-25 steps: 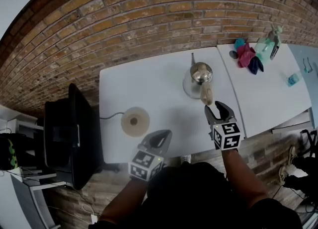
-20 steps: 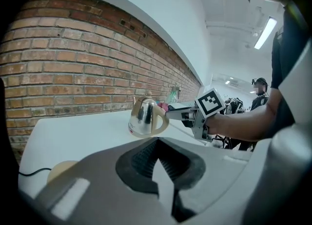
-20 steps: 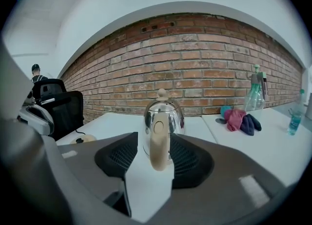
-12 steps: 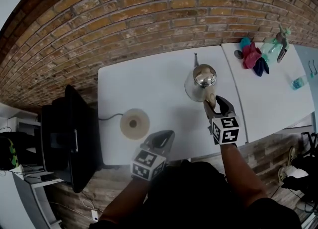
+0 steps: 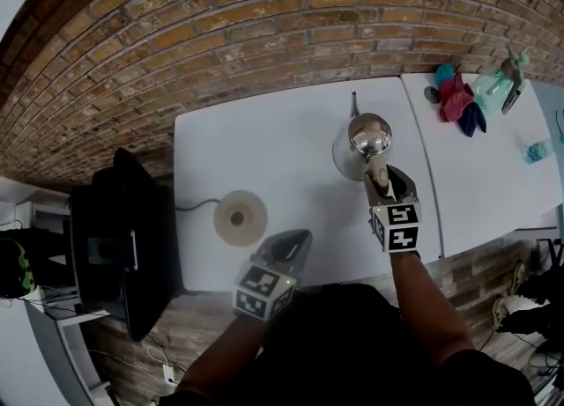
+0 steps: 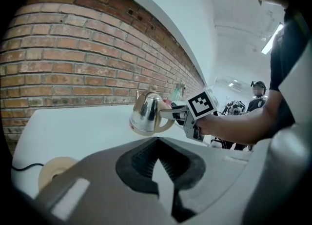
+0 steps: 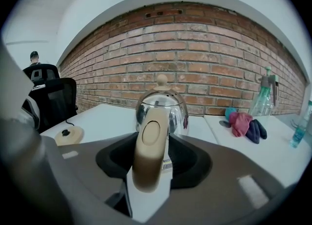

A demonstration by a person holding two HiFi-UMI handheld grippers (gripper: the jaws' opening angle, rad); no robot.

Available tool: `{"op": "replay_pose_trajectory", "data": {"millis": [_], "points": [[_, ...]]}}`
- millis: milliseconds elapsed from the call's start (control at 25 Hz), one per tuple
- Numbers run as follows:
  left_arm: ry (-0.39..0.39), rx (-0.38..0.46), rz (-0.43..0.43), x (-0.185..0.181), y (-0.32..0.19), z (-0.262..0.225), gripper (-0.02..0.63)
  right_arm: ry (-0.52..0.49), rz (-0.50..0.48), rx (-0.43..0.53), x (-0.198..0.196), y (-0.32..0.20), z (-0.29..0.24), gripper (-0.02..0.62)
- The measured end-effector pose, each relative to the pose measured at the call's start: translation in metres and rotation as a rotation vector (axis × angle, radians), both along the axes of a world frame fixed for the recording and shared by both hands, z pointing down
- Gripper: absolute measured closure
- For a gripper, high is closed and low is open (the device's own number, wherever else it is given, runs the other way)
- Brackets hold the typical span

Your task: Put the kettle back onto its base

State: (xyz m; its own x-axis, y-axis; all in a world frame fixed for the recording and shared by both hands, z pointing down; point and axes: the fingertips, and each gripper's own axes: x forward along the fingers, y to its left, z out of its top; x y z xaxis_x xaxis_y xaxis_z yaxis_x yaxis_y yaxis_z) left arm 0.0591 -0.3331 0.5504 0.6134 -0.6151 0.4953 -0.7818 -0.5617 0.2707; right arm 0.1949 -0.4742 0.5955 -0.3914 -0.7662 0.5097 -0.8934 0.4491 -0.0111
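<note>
A shiny steel kettle (image 5: 368, 136) with a beige handle stands on the white table (image 5: 282, 149), right of centre. My right gripper (image 5: 381, 180) is at its near side, with the jaws closed against both sides of the handle (image 7: 150, 141). The round beige base (image 5: 240, 217) lies apart to the left, near the table's front edge, with its cord (image 5: 194, 208) running off left. My left gripper (image 5: 295, 241) hovers shut and empty at the front edge, just right of the base. From the left gripper view, the kettle (image 6: 146, 114) and the right gripper (image 6: 168, 112) sit beyond the base (image 6: 53, 168).
A brick wall runs behind the table. A black office chair (image 5: 123, 237) stands at the left end. On a second white table (image 5: 493, 184) to the right are bundled cloths (image 5: 458, 100), a spray bottle (image 5: 502, 78) and a small blue bottle (image 5: 538, 151).
My right gripper moved forward from open and short of the kettle until the handle lay between its jaws, then closed on it. The left gripper stayed put.
</note>
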Motion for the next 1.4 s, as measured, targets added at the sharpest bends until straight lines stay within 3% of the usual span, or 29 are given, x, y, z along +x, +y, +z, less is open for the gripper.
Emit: {"op": "replay_pose_trajectory", "data": {"millis": [760, 1400], "points": [[-0.005, 0.006, -0.05, -0.023, 0.005, -0.003, 0.606, -0.011, 0.04, -0.003, 0.007, -0.009, 0.004, 0.432], [0.004, 0.048, -0.081, -0.044, 0.019, -0.016, 0.606, -0.106, 0.086, 0.148, 0.01, -0.007, -0.05, 0.445]]}}
